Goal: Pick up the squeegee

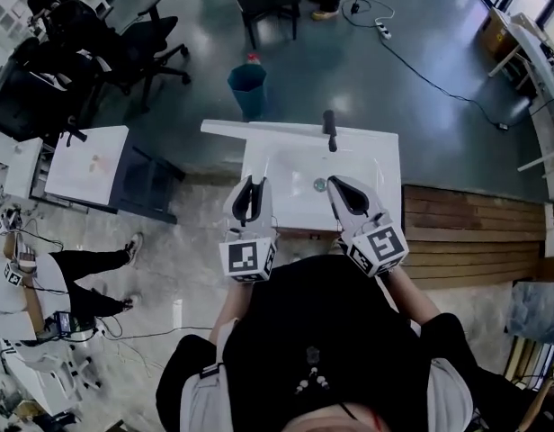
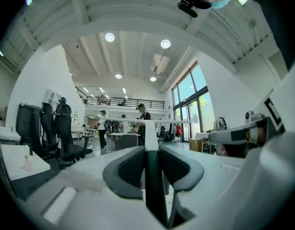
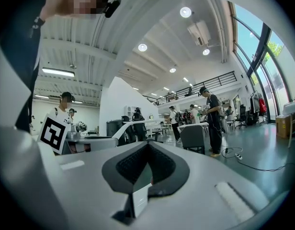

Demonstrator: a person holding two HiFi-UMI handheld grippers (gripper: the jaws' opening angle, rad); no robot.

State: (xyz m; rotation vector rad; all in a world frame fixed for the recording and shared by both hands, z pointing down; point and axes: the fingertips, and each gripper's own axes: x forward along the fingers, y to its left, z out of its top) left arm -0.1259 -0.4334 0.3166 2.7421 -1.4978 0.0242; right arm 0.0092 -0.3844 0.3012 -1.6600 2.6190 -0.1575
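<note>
Both grippers are held level over a white sink [image 1: 376, 165]. My left gripper [image 1: 250, 187] [image 2: 151, 150] is shut on the squeegee [image 2: 154, 186], a dark flat handle upright between the pads. In the head view it is only a dark sliver [image 1: 247, 203] between the fingers. A white stem and a thin crossbar show above it in the left gripper view; I cannot tell whether they belong to it. My right gripper [image 1: 342, 192] [image 3: 147, 147] is to the right of the left one, shut, its tips meeting with nothing held.
A black faucet [image 1: 330, 129] stands at the sink's back edge. Beyond it are a blue bin [image 1: 247, 88] and office chairs [image 1: 142, 52]. A white table [image 1: 84, 165] and a seated person [image 1: 43, 286] are at the left, wooden slats [image 1: 475, 232] at the right.
</note>
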